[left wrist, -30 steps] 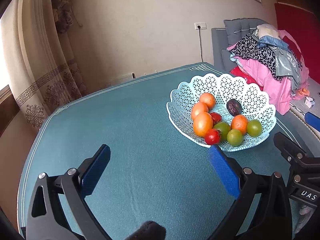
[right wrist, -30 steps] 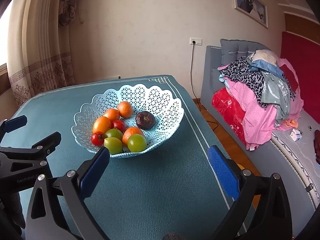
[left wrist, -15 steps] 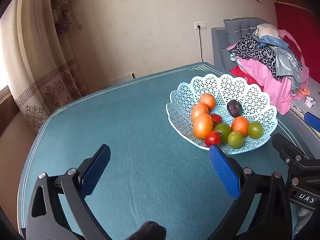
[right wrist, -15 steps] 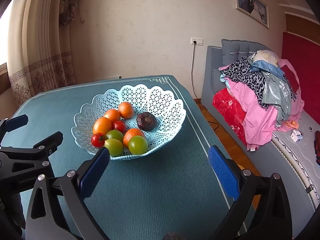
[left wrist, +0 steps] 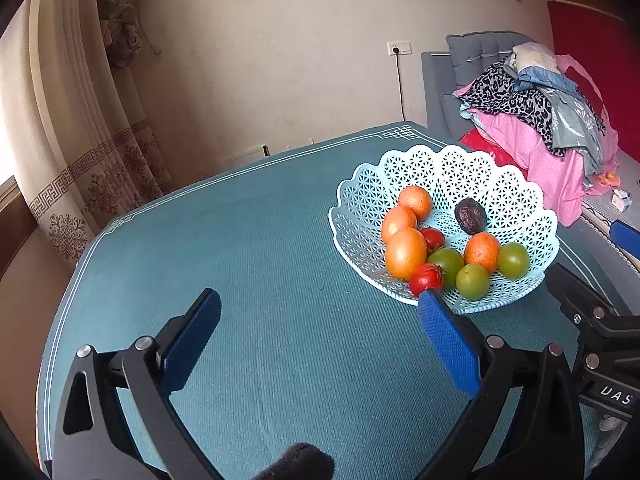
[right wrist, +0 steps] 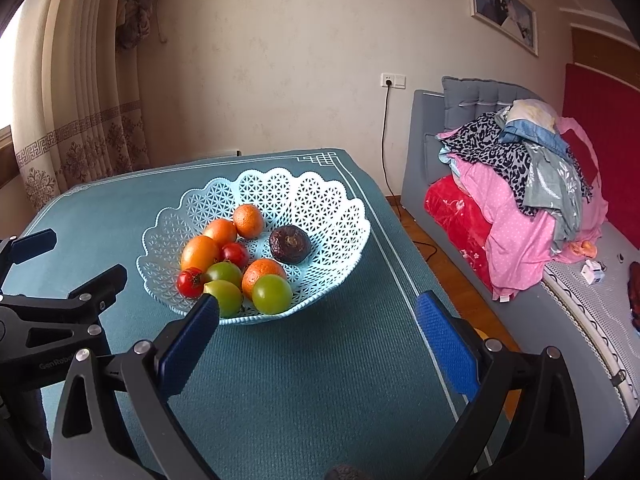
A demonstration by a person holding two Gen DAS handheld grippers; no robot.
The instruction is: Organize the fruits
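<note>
Basket: a pale blue lattice basket (right wrist: 320,200) sits on the teal tablecloth (left wrist: 240,280), toward the table's right half and nearer the far corner than the near edge.

Fruit: all the fruit I can see lies inside the basket. There are four orange ones, the largest (right wrist: 199,253) at the left; two red tomatoes (right wrist: 190,282); three green fruits, one (right wrist: 272,294) right at the near rim; and a dark wrinkled fruit (right wrist: 289,243) apart from the rest toward the back. I see none loose on the cloth.

Left gripper: the left gripper (left wrist: 320,312) is spread wide with nothing between its blue pads, held low over bare cloth. The basket lies ahead of it and off to its right, its right pad almost overlapping the near rim in that view.

Right gripper: the right gripper (right wrist: 318,320) is also wide apart and empty. The basket lies ahead and to its left, the near rim just beyond its left pad.

Nearer hand: both sit close to the near rim; I judge the right one slightly better lined up with the green fruits in front.

Stage: fruit gathered in one basket fits a sorted finish, or a mixed pile waiting to be sorted by kind. I can't tell which.
</note>
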